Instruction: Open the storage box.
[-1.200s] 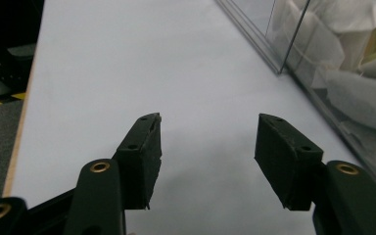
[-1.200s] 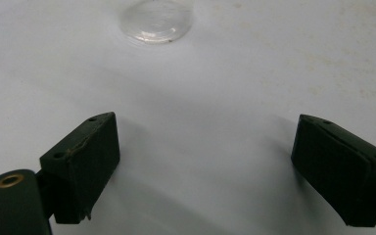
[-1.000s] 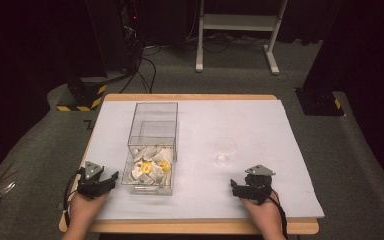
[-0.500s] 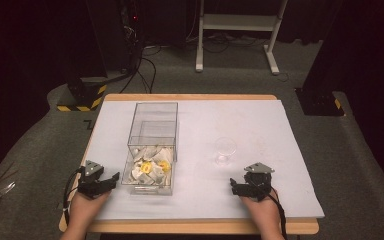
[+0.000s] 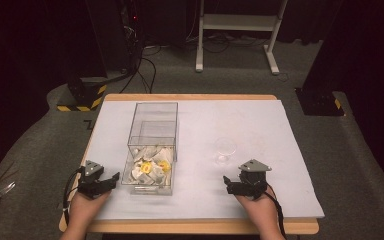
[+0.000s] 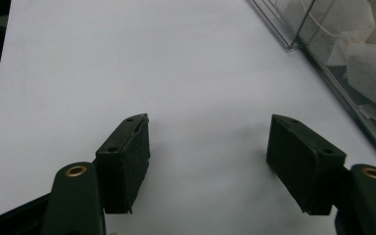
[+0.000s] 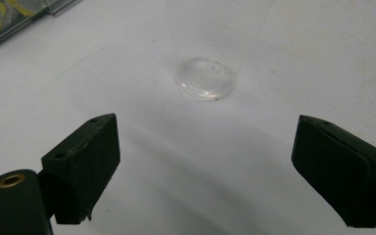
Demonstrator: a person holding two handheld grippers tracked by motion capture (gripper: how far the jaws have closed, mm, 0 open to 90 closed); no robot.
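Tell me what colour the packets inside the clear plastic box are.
Mostly white packets, a few yellow, in the clear plastic box; the high view shows it best.

Clear box [image 5: 152, 145] stands upright on the white sheet, left of centre, long axis running away from the person. Near half holds white sachets [image 5: 147, 167] with some yellow ones; far half looks empty. Small clear glass [image 5: 225, 148] stands upright, well right of box.
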